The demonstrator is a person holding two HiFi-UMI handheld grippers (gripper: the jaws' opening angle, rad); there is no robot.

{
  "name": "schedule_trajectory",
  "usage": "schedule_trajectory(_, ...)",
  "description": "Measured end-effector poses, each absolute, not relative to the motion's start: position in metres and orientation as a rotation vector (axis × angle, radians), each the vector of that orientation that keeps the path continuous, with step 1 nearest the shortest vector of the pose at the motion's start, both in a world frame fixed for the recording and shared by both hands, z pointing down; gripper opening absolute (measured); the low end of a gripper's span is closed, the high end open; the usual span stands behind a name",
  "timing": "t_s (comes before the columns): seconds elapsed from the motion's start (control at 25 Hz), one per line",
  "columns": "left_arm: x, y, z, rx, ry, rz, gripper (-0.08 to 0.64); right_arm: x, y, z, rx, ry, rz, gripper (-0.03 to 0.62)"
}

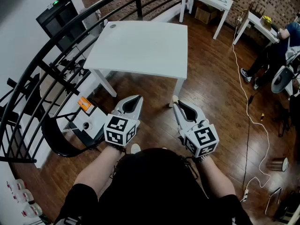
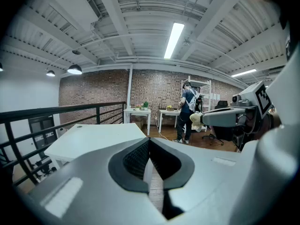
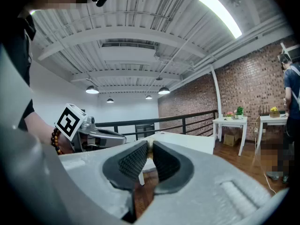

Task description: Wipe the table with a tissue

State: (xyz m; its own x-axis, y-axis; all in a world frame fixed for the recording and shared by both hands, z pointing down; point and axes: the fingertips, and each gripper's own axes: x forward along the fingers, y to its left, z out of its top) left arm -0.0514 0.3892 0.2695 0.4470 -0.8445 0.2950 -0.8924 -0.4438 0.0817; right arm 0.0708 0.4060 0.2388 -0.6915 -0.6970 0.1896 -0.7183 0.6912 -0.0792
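While both hang short of the desk [image 1: 140, 46] | right hand-held gripper [image 1: 176, 105] pinching a small tissue wad [image 2: 195, 119] at its tips | left hand-held gripper [image 1: 138, 98] pressed together, nothing between | desk ahead of both, not yet wiped | risk: shallow pinch (wad barely shows) may slip once dragged across the top

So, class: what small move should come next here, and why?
Probably carry the right gripper forward to the white table. Its jaws pinch the tissue, yet the table lies ahead of both grippers, untouched.
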Motion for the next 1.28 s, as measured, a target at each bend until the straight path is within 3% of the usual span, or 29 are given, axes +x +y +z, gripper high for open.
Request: schedule_trajectory(1.28,-0.018,0.344,0.280,2.454,-1.509,0.314,0.009,0.098,0.365,0.255,1.119,-2.748,0.263,0.028)
